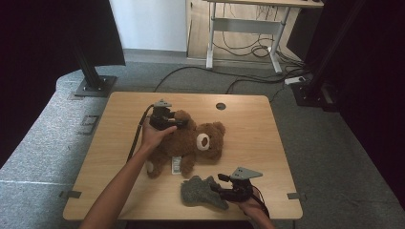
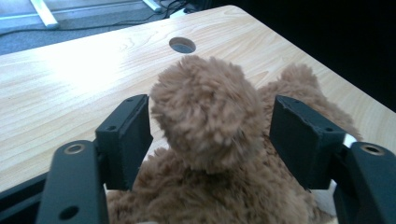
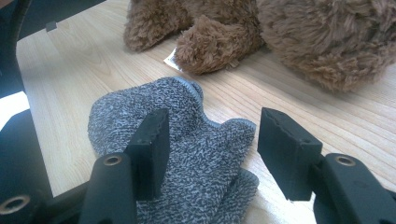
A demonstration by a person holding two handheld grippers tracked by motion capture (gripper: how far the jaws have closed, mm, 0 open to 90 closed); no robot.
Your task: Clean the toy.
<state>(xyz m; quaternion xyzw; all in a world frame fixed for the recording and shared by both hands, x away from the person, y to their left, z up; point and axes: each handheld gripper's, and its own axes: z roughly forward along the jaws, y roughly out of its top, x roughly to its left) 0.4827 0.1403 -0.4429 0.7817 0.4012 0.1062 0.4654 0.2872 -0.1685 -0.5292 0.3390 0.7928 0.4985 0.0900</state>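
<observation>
Brown plush teddy bear (image 1: 193, 143) lying on its back mid-frame in the high view, on the pale wooden table (image 1: 119, 119), head toward the right, white label showing near its lower legs. Left gripper (image 1: 179, 122) hovering at the bear's upper edge, jaws standing apart around one furry paw (image 2: 205, 112); left pad just touching the fur, right pad clear of it, not clamping. Grey knitted cloth (image 1: 198, 192) lying crumpled toward the lower middle of the frame, just below the bear, near the table's front edge. Right gripper (image 1: 213, 187) resting at the cloth's right side, jaws spread wide over the knit (image 3: 187, 140), not pinching it.
</observation>
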